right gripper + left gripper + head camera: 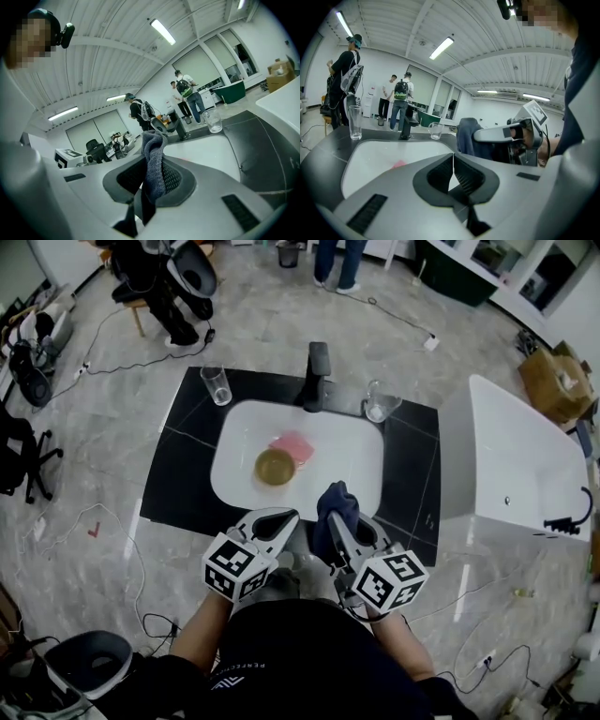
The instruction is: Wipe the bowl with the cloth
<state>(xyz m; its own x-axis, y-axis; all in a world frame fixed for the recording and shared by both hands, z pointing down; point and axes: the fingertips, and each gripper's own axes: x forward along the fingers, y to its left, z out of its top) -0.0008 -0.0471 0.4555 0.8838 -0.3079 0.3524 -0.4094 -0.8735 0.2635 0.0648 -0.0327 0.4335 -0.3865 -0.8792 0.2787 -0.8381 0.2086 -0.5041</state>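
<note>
Pinching a dark cloth (151, 154), right claw (336, 519), left claw (452, 161) pressed together empty, bowl (275, 466) beyond both in the sink (225, 442), visible only from the head view.

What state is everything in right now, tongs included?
left tongs: shut, empty
right tongs: shut on the cloth
cloth: bunched, clamped, away from the bowl
bowl: upright in the sink, looks empty
pink pad: flat in sink beside bowl
left glass: upright on counter, looks empty
right glass: upright on counter
tap: no water seen
</note>
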